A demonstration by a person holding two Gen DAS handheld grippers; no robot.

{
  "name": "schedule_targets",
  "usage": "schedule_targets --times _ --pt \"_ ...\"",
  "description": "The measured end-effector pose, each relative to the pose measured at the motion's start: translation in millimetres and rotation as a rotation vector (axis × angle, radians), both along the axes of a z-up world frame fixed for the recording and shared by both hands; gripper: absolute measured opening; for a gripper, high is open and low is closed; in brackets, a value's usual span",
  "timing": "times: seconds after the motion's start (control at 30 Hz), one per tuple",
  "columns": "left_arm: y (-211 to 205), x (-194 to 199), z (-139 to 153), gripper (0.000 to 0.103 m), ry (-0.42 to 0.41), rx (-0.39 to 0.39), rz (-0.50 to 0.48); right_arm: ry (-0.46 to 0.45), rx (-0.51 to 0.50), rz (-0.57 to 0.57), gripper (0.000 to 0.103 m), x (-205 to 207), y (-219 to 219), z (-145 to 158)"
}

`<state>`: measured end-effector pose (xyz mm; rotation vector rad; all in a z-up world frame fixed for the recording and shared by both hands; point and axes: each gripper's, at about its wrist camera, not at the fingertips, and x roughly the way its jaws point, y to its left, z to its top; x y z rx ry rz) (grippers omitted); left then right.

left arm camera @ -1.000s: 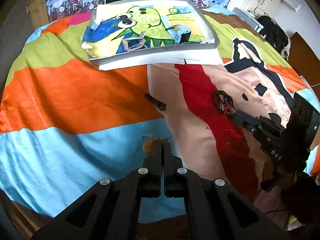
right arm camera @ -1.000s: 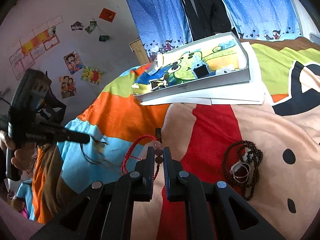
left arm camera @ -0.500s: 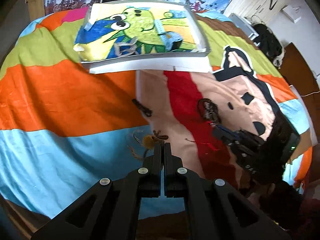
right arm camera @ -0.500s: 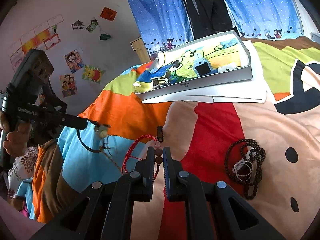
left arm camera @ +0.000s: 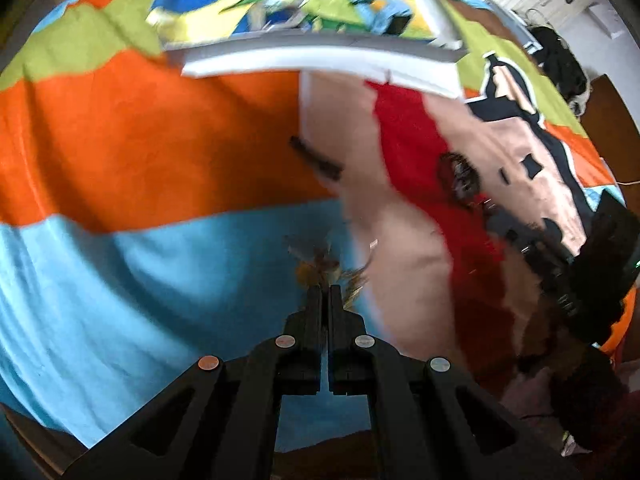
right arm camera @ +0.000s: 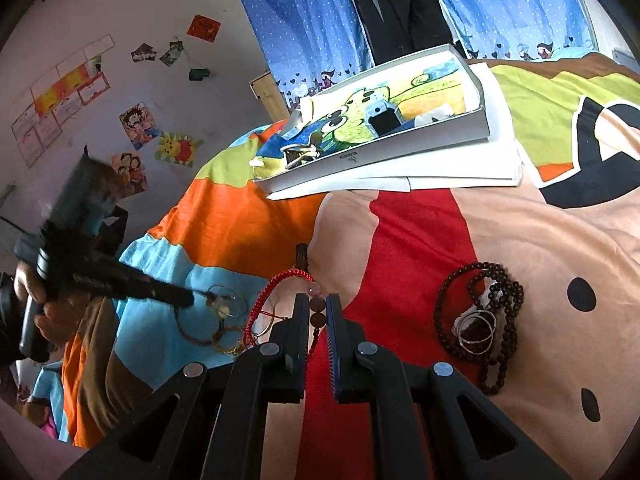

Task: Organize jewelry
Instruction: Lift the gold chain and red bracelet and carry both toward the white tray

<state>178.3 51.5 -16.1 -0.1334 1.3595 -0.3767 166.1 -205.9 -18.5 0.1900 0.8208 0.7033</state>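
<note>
My left gripper (left arm camera: pixel 325 287) is shut on a brown cord necklace with a yellowish pendant (left arm camera: pixel 320 268), held just above the blue part of the blanket; it also shows in the right wrist view (right arm camera: pixel 188 300) with the necklace (right arm camera: pixel 224 312) trailing down. My right gripper (right arm camera: pixel 317 300) is shut on a red cord bracelet with brown beads (right arm camera: pixel 280 284). A dark bead necklace with silver rings (right arm camera: pixel 480 316) lies on the blanket to its right. The white box with a cartoon lining (right arm camera: pixel 400 148) stands at the far side and holds small items.
A dark hair clip (left arm camera: pixel 316 160) lies on the blanket between the grippers and the box (left arm camera: pixel 320 50). The colourful blanket (left arm camera: pixel 140 140) covers the whole bed. Blue curtains (right arm camera: pixel 304 20) and a postered wall stand behind.
My left gripper has moved forward toward the box with the pendant necklace, and its view is blurred by motion. My right gripper has barely moved.
</note>
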Motion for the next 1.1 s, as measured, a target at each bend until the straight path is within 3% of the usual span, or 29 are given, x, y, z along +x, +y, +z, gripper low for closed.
schedule_targets --times 0.1,0.17,0.2,0.47,0.8,0.9,1.0,1.1 --pt "10.3 -7.3 -4.3 0.008 0.000 0.016 0.019 0.012 -0.006 0.009 0.009 1.2 2.6 -4.2" --pt "16.6 -10.5 -1.3 0.030 -0.021 0.016 0.033 0.019 -0.010 0.015 0.009 2.1 5.2 -7.4" --pt "19.8 -11.6 1.0 0.033 -0.035 0.011 0.041 0.020 -0.013 0.017 0.009 2.6 6.2 -8.5" --pt "17.4 6.4 -4.4 0.034 -0.061 0.015 0.046 0.017 -0.023 0.029 0.009 2.1 9.3 -13.0" --pt "-24.6 37.1 -17.4 0.034 -0.107 0.052 -0.143 0.022 -0.024 0.004 0.008 3.8 -0.7 -15.2" --pt "-37.1 37.3 -28.3 0.032 -0.096 0.111 -0.202 0.029 -0.023 -0.016 0.009 6.1 -5.7 -16.6" --pt "-44.8 35.9 -38.5 0.005 -0.090 0.160 -0.220 0.034 -0.021 -0.028 0.009 7.3 -8.7 -17.1" --pt "-48.3 30.5 -37.4 0.000 -0.113 0.180 -0.231 0.034 -0.021 -0.032 0.009 7.3 -8.4 -16.5"
